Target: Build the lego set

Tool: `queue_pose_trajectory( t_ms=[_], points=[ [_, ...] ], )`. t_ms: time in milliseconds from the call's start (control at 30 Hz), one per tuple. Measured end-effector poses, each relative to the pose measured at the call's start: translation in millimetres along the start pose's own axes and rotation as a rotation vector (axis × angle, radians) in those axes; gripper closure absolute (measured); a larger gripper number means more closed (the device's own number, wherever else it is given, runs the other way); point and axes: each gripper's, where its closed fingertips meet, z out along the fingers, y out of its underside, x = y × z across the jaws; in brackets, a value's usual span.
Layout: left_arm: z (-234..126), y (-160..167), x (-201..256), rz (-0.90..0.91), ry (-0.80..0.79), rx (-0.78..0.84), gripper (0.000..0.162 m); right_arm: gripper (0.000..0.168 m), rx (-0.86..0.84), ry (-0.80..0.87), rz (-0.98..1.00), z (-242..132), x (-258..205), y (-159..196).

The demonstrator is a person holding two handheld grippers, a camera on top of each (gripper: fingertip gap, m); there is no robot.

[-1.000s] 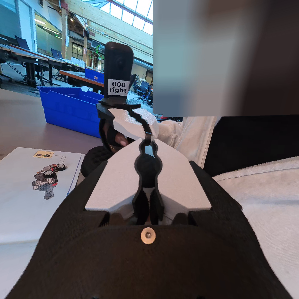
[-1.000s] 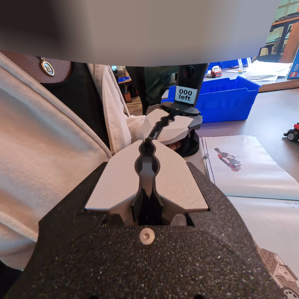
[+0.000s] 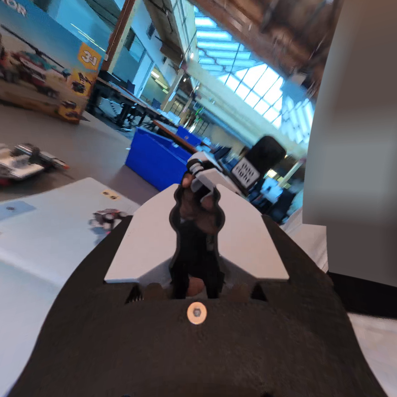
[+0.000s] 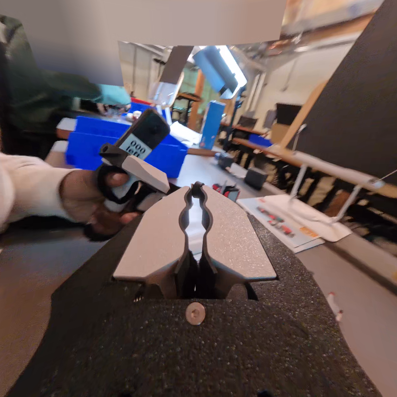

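My left gripper [image 3: 196, 189] is open and empty; through the gap between its fingers I see the hand that holds the other gripper. It also shows in the right wrist view [image 4: 165, 185], held to the left of my right gripper. My right gripper [image 4: 196, 190] is shut on a small black lego piece [image 4: 198, 187] at its tips, held in the air above the table; it also shows, blurred, in the left wrist view [image 3: 206, 174]. An open instruction booklet [image 3: 53, 227] lies on the grey table and also shows in the right wrist view [image 4: 279, 221].
A blue bin [image 3: 154, 159] stands at the back, also in the right wrist view [image 4: 120, 148]. A partly built lego vehicle [image 3: 21, 163] and a lego box [image 3: 43, 75] are at left. A red-black lego model [image 4: 227, 191], a white stand [image 4: 322, 217] and a small loose piece [image 4: 334, 305] are on the right.
The two grippers met tip to tip in front of the person; now they have drawn apart. The left gripper has opened. Both views have swung toward the table.
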Motion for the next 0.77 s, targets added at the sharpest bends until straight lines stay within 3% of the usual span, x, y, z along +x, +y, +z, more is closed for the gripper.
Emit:
queue_pose_trajectory(
  t_ms=[100,233,533,767],
  points=[
    [6.9,-17.3,3.6,-0.178,0.071,0.126,0.139,0.162,0.039,0.1,-0.11,7.6,3.8,-9.3],
    [6.1,-27.5,2.8,-0.147,0.046,0.18,0.151,0.162,0.033,0.185,-0.209,7.6,9.5,-12.4],
    [8.6,-30.0,5.2,-0.216,0.071,0.218,0.142,0.162,0.073,0.248,-0.309,6.3,4.2,-17.3],
    [6.7,-33.6,16.5,-0.041,0.079,0.191,0.151,0.161,0.122,0.225,-0.34,3.8,-2.3,-26.5]
  ],
)
